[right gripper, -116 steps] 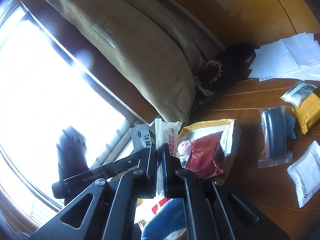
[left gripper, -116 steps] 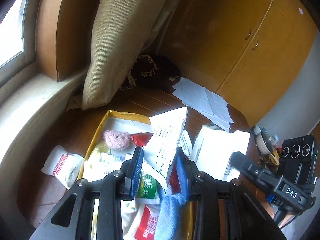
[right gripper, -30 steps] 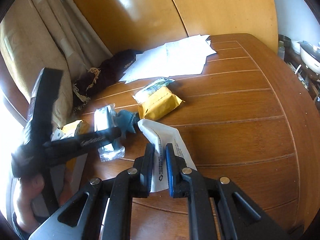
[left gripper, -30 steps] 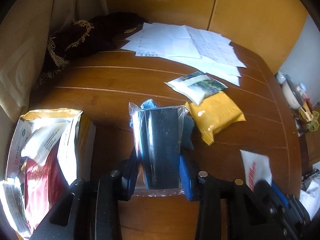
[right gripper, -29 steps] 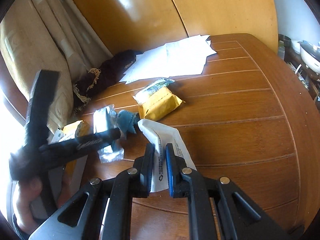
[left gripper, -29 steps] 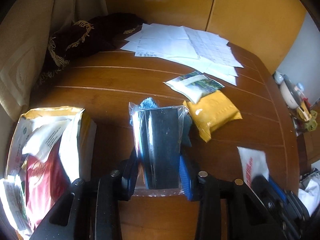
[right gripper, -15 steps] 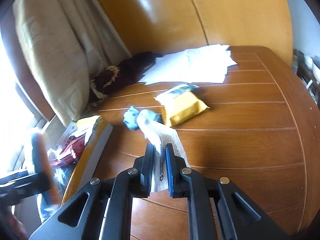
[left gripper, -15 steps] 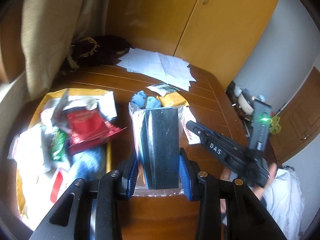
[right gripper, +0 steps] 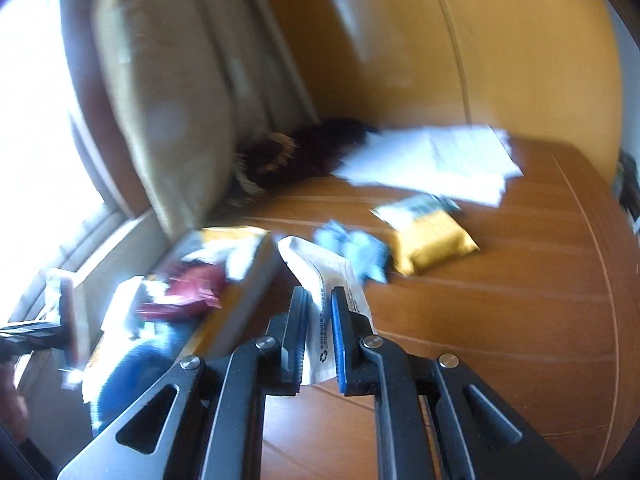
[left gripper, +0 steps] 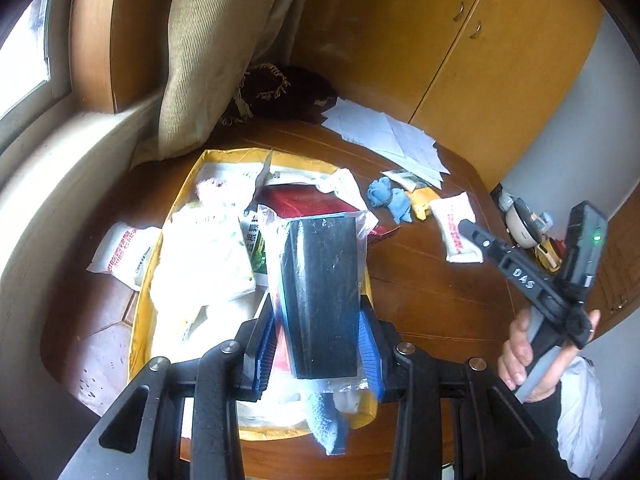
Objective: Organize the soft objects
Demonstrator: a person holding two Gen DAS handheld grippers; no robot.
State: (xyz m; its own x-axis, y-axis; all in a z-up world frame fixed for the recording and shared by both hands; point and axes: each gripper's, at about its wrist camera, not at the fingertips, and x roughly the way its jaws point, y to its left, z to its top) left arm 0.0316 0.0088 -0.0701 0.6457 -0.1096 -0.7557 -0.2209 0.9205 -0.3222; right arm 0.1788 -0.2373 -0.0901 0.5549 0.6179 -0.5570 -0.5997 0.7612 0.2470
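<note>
My left gripper (left gripper: 316, 332) is shut on a black block in a clear plastic bag (left gripper: 320, 288), held above the yellow box (left gripper: 140, 320) that is filled with soft packets. My right gripper (right gripper: 320, 312) is shut on a white packet (right gripper: 328, 280) with printed text, lifted over the wooden table (right gripper: 500, 320). In the left wrist view the same white packet (left gripper: 456, 228) hangs from the right gripper (left gripper: 470, 236), held by a hand (left gripper: 520, 360). A blue cloth (left gripper: 390, 198), a yellow pouch (right gripper: 432, 244) and a small printed packet (right gripper: 424, 206) lie on the table.
Loose papers (left gripper: 384, 132) and a dark fringed cloth (left gripper: 280, 92) lie at the table's far side by a beige curtain (left gripper: 212, 48). A white packet (left gripper: 120, 252) lies left of the box. Cupboard doors (left gripper: 500, 40) stand behind; small clutter (left gripper: 524, 224) sits beyond the right edge.
My left gripper carried the bagged black block from the table's middle to above the yellow box. My right gripper lifted the white packet and swung left toward the box.
</note>
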